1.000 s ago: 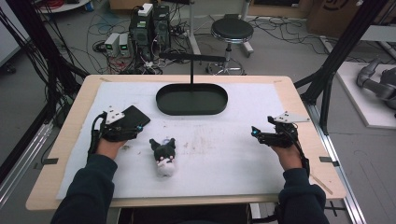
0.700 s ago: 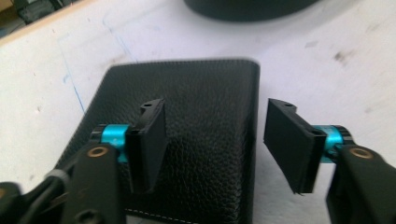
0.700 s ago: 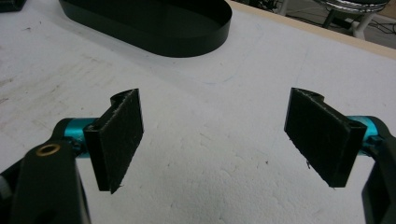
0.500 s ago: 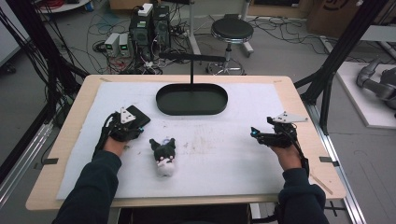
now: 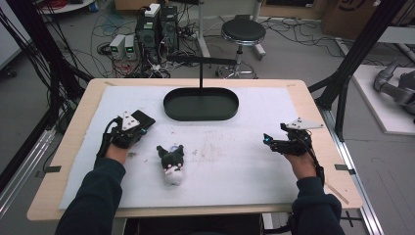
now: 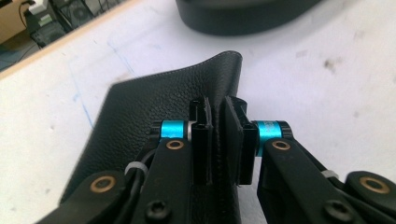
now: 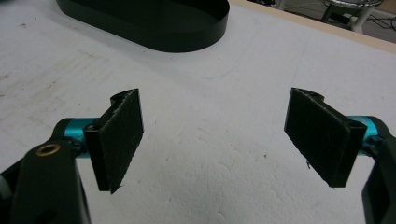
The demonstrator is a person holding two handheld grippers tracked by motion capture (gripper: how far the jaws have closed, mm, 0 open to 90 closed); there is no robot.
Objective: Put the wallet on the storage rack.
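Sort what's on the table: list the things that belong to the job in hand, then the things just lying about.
In the job:
- black leather wallet, with the left gripper just closed on its edge
- perhaps the black oval tray, a likely place to put it

Lying about:
- plush toy
- right gripper, open over bare table

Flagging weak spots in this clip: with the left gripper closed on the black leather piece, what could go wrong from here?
1. The left gripper has just been closing and pinches only a raised fold of the black leather wallet-like piece; the fold may slip out on lifting.
2. The black-and-white plush toy lies close beside it and could be knocked.
3. The black oval tray has a raised rim that could catch the leather.
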